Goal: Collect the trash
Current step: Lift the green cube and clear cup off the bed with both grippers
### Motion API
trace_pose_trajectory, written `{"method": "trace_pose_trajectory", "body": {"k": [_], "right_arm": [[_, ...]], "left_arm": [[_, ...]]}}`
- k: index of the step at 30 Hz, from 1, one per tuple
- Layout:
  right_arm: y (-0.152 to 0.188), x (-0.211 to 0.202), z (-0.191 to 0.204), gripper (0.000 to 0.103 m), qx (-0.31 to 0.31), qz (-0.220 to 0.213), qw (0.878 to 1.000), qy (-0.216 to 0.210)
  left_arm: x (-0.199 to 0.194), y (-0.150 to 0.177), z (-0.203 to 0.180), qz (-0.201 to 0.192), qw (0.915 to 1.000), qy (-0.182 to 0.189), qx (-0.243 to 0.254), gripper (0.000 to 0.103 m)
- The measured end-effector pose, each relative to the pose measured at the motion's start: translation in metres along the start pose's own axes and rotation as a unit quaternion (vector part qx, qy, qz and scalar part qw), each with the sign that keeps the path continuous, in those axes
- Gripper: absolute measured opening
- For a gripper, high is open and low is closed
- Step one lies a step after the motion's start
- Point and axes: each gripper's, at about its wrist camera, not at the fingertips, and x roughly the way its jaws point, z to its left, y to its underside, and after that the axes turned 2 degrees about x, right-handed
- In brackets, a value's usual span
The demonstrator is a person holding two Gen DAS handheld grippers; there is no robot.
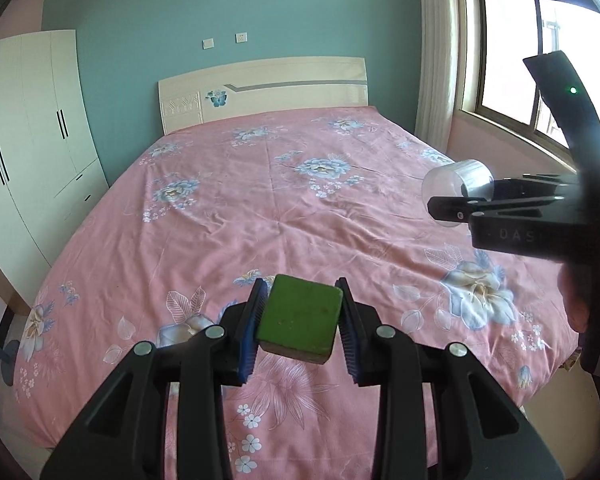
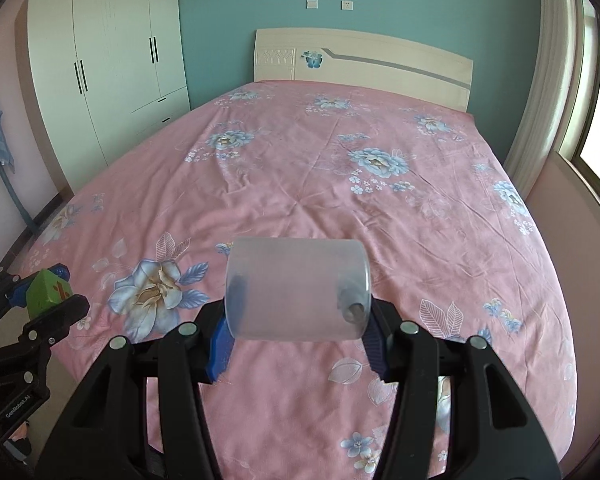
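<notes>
Because both are trash, the left gripper pinches a green block and the right gripper pinches a clear cup, above the near end of the bed.

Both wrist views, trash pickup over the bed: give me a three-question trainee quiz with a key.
1. True or false: the left gripper is empty.
2. What does the right gripper hold? A) clear plastic cup B) bottle C) nothing
3. Fill in: both grippers are above the pink floral ____.
Key: 1 false, it is shut on the green block; 2 A; 3 bedspread.
</notes>
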Motion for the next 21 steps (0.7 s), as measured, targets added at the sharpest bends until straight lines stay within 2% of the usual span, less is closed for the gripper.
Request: {"method": "trace_pose_trajectory", "body": {"k": [6, 11, 16, 21], "right_arm": [[0.029, -0.088, 0.021, 0.054, -0.027, -0.035, 0.999, 0.003], [0.053, -0.143, 0.033, 0.054, -0.041, -0.056, 0.998, 0.0], [0.075, -0.185, 0.044, 0.054, -0.057, -0.073, 0.996, 0.0], [0.094, -0.205, 0.054, 0.054, -0.073, -0.076, 0.994, 0.002]], "left_arm": [[-0.071, 0.007, -0.008, -0.037, 0.9992, -0.016, 0.005, 0.037], [-0.112, 0.016, -0.013, -0.051, 0.9983, -0.024, 0.013, 0.037], [-0.139, 0.024, -0.016, -0.064, 0.9973, -0.031, 0.017, 0.037], [-0.155, 0.042, -0.016, -0.06, 0.9975, -0.028, 0.023, 0.037]]}}
